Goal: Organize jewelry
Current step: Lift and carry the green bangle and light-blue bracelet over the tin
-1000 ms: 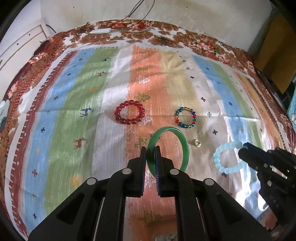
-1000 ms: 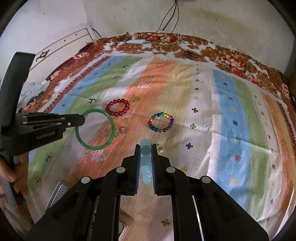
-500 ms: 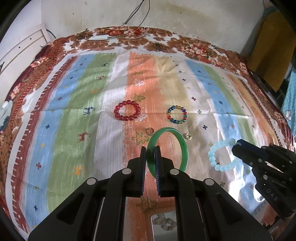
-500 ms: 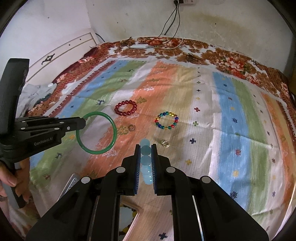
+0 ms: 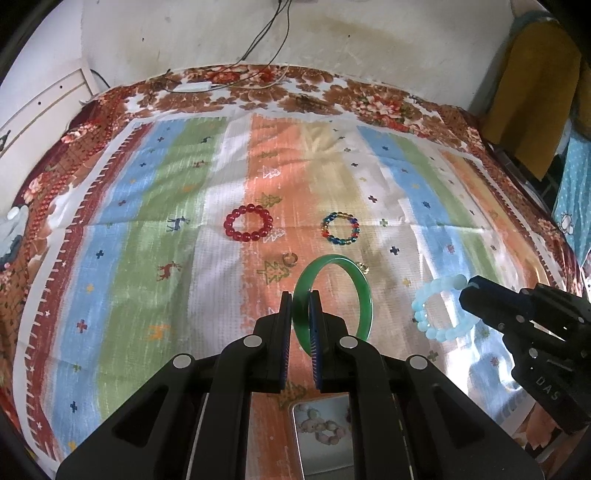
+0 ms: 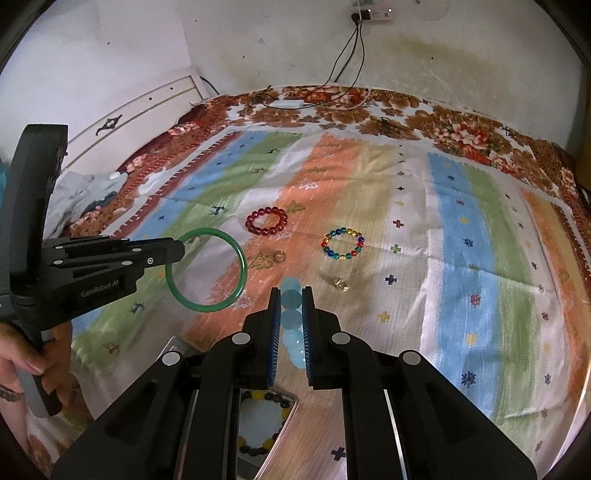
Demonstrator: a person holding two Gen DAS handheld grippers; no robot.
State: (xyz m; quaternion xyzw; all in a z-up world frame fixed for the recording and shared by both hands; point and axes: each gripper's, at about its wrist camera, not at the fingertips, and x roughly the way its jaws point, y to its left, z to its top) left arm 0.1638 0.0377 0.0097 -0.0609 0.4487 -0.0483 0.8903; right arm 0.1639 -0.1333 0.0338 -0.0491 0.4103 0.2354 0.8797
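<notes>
Stained white wall (image 6: 443, 55) is backing a bed (image 5: 110, 258) spread with a striped cloth in blue, green, orange and white, bordered by brown floral print. Cables (image 6: 347, 55) are hanging from a power strip (image 6: 373, 14) high on the wall down to the far edge of the bed.

I am holding two things off the cloth. My left gripper (image 5: 300, 314) is pinching the rim of a green bangle (image 5: 364, 295), jaws pressed together on its near-left side, and the ring is standing out ahead of the fingers. In the right wrist view the same bangle is hanging in the air at the left, with a hand (image 6: 33, 365) gripping the handle below it. My right gripper (image 6: 291, 314) is pinching a pale blue bead bracelet (image 6: 291, 317), jaws closed on the beads, which are running in a line between the pads.

Lying on the cloth farther out are a red bead bracelet (image 5: 248, 225) and, to its right and well apart, a multicoloured bead bracelet (image 5: 340, 233). Nearer to me, two small rings are resting on the orange stripe: one (image 6: 279, 256) beside a tree print, the other (image 6: 341, 283) to its right.

Close under my jaws, a shiny tin box (image 6: 258, 435) is sitting on the cloth with beaded pieces inside.
</notes>
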